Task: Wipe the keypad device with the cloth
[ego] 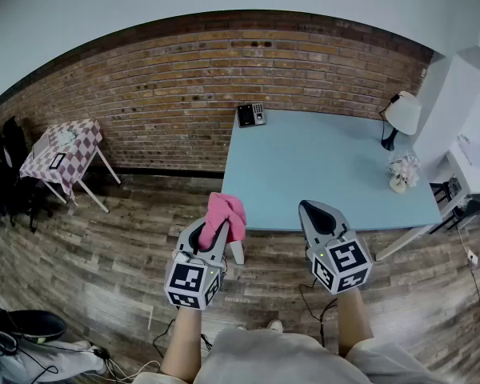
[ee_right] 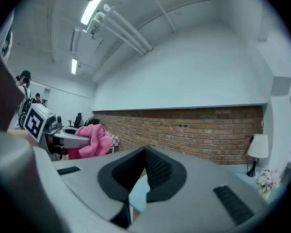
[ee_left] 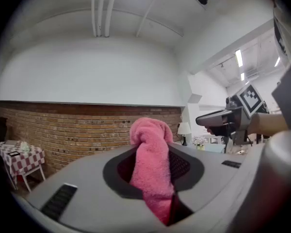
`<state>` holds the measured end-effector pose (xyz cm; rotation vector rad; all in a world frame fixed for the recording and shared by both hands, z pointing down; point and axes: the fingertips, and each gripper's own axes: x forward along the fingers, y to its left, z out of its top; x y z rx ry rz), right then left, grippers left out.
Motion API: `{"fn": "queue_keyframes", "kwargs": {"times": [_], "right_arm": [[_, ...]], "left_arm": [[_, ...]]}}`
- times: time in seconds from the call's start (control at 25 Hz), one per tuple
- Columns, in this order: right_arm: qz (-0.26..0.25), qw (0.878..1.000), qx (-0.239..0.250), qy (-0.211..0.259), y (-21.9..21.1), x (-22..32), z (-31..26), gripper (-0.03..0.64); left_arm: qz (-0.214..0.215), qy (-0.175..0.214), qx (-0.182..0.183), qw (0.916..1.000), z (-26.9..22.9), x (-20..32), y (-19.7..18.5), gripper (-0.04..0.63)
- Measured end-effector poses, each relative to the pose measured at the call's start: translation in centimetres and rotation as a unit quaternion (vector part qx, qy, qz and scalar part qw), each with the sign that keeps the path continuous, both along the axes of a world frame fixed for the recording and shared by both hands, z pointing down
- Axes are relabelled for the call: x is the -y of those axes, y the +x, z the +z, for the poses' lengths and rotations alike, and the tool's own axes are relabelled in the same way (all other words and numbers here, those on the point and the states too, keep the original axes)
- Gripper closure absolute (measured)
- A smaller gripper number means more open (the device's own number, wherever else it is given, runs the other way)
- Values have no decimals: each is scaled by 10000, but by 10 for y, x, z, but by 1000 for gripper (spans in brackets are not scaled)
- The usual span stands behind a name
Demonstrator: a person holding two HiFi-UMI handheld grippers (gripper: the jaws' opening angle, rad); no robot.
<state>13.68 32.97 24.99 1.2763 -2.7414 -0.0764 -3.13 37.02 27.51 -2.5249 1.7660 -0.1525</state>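
The keypad device point(ego: 251, 115), black with a grey keypad, sits at the far left corner of the light blue table point(ego: 320, 174). My left gripper point(ego: 210, 229) is shut on a pink cloth point(ego: 226, 213), whose bunched end sticks up past the jaws in the left gripper view, cloth point(ee_left: 153, 169). My right gripper point(ego: 307, 207) is shut with nothing in it, its jaws meeting at the tips in the right gripper view point(ee_right: 144, 152). Both grippers hover at the table's near edge, far from the device. The cloth point(ee_right: 92, 141) also shows at the left of the right gripper view.
A white lamp point(ego: 400, 117) and a small flower vase point(ego: 401, 172) stand on the table's right side. A brick wall point(ego: 176, 78) runs behind the table. A small checkered table point(ego: 62, 152) stands on the wooden floor at left, white furniture point(ego: 468, 158) at right.
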Motion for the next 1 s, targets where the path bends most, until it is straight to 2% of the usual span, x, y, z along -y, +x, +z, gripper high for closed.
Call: {"fn": "queue_keyframes", "kwargs": {"times": [0.36, 1.0], "right_arm": [[-8, 9997, 224, -15, -13, -3, 4, 614], [585, 9976, 2, -364, -33, 15, 29, 612]], "left_arm": [[56, -46, -8, 10000, 8, -2, -9, 479], [295, -380, -69, 9988, 41, 3, -45, 479]]}}
